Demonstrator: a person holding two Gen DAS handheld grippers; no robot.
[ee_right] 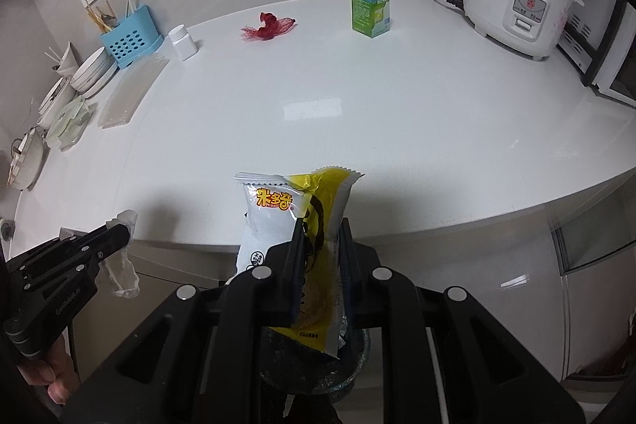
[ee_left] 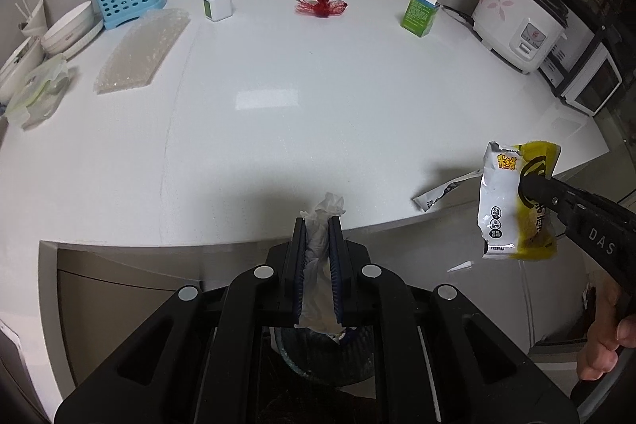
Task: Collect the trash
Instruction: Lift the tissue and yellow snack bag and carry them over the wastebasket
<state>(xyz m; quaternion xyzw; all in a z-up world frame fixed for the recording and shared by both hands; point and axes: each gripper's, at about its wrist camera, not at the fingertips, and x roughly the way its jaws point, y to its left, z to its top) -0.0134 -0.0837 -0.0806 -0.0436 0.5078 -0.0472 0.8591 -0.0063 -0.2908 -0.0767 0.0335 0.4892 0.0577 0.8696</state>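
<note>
My left gripper is clamped on a crumpled tissue, my right gripper on a snack wrapper, both above the bin. Ahead on the tabletop, red netting and a carton still wait.

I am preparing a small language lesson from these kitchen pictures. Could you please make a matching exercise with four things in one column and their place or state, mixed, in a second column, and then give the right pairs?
Things:
1. crumpled tissue
2. yellow and white snack wrapper
3. red net
4. green carton

Places or states:
A. stands upright on the counter, near the rice cooker
B. pinched in the right gripper
C. lies on the counter at the far side, untouched
D. pinched in the left gripper

Pairs: 1-D, 2-B, 3-C, 4-A
</note>
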